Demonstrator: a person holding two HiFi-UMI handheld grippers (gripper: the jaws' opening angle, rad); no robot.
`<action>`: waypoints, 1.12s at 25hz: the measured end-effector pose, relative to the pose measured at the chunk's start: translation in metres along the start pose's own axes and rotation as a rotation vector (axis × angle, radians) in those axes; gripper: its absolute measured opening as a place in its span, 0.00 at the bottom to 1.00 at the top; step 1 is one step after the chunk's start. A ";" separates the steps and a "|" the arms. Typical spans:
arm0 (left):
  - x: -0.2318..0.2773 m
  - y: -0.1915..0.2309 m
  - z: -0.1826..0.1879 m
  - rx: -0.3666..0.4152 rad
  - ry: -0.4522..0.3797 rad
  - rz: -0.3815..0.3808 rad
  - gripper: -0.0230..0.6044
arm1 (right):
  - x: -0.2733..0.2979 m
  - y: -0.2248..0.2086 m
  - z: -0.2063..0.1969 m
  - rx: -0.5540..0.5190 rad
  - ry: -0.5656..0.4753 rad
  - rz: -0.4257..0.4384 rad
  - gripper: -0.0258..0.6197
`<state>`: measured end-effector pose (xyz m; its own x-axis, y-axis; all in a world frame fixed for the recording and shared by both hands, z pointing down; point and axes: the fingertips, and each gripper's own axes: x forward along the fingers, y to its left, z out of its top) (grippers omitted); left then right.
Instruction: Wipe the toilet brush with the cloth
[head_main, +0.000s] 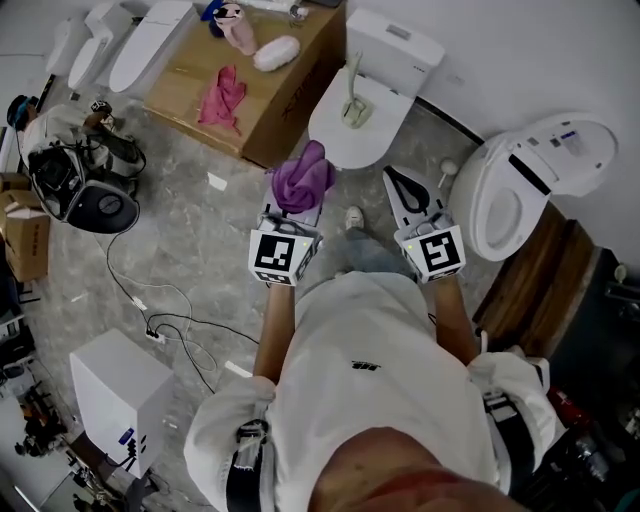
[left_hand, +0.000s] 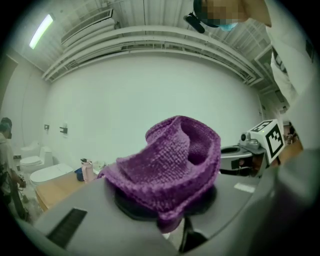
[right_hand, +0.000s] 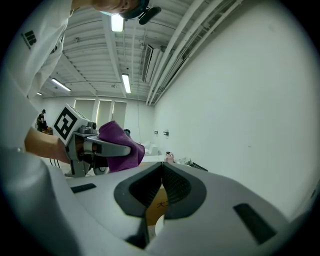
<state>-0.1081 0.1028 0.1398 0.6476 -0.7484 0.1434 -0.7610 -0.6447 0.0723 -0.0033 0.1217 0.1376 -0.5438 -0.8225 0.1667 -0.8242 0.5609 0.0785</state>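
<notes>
A purple knitted cloth is bunched in my left gripper, which is shut on it; the cloth fills the left gripper view and hides the jaw tips. Just beyond it, a beige toilet brush lies on the closed lid of a white toilet. My right gripper is held level beside the left one, shut with nothing in it; its pads meet in the right gripper view, where the cloth shows to the left.
A cardboard box at the far left of the toilet carries a pink cloth, a pink bottle and a white roll. A second toilet stands at the right. A bag, cables and a white unit lie on the floor at left.
</notes>
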 end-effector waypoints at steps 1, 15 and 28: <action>0.011 0.004 0.001 0.001 0.003 0.002 0.17 | 0.008 -0.009 -0.002 0.003 0.003 0.006 0.04; 0.121 0.048 -0.011 -0.009 0.037 -0.006 0.17 | 0.091 -0.102 -0.040 0.063 0.044 0.045 0.04; 0.183 0.092 -0.077 -0.049 0.133 -0.069 0.17 | 0.143 -0.132 -0.107 0.098 0.130 0.019 0.04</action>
<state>-0.0626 -0.0811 0.2485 0.6900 -0.6731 0.2661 -0.7180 -0.6829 0.1342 0.0445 -0.0603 0.2561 -0.5393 -0.7892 0.2937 -0.8291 0.5586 -0.0215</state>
